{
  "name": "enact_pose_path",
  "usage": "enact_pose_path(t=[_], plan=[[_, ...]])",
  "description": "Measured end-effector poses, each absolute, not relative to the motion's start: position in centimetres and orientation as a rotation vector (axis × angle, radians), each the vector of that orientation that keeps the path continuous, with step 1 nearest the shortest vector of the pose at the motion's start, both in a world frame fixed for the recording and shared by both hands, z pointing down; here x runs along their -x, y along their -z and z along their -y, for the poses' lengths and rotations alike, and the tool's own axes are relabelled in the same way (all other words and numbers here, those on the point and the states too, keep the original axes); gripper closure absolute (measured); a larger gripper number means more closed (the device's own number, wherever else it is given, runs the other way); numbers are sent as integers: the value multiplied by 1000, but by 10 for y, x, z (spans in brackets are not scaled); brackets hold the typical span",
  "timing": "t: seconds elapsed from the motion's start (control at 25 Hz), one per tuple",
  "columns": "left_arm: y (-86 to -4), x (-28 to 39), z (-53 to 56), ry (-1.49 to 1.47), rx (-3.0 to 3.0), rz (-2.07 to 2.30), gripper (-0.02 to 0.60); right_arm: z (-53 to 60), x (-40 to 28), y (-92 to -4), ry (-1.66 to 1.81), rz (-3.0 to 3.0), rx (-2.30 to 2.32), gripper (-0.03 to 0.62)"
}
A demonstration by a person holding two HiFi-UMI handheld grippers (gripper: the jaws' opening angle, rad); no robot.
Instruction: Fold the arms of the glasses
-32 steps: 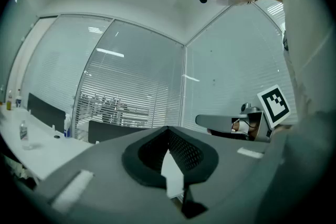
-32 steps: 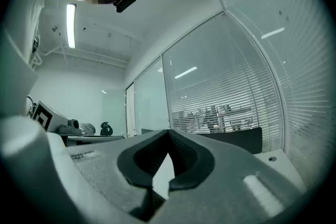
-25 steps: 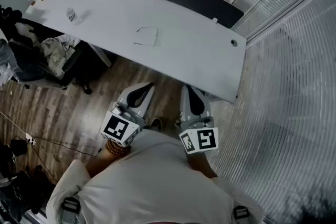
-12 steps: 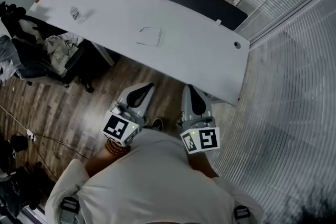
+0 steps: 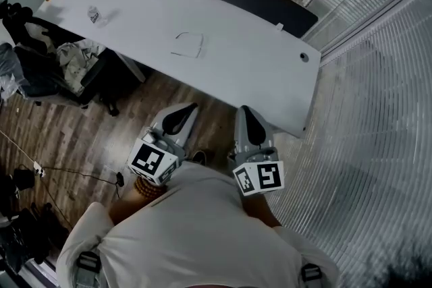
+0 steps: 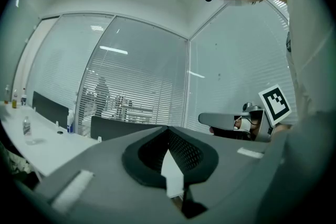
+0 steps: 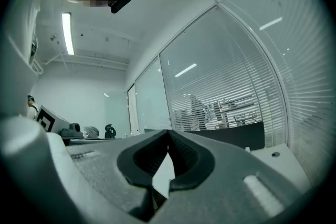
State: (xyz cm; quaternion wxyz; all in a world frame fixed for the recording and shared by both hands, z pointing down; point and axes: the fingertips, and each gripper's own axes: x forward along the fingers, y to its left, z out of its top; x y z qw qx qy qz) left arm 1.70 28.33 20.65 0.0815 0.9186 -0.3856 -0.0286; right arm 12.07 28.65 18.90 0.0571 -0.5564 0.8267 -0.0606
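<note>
Task not started: my left gripper and right gripper, both jaws closed together on nothing, are at lower centre, well apart from the glasses on the table at upper centre, arms apparently not yet folded.

The left gripper and right gripper are held side by side above a wood-plank floor, short of a long white table. Thin wire-framed glasses are laid on that table, ahead of the left gripper and well apart from it. A small clear bottle is set further left.
</note>
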Motion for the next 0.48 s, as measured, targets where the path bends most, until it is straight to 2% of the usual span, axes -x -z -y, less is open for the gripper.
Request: enact_pose_path(t=[0.48], plan=[[-221,-14,-251,54,-2690,1197,578,-253,-127,-206,228,-2530,1693,593]])
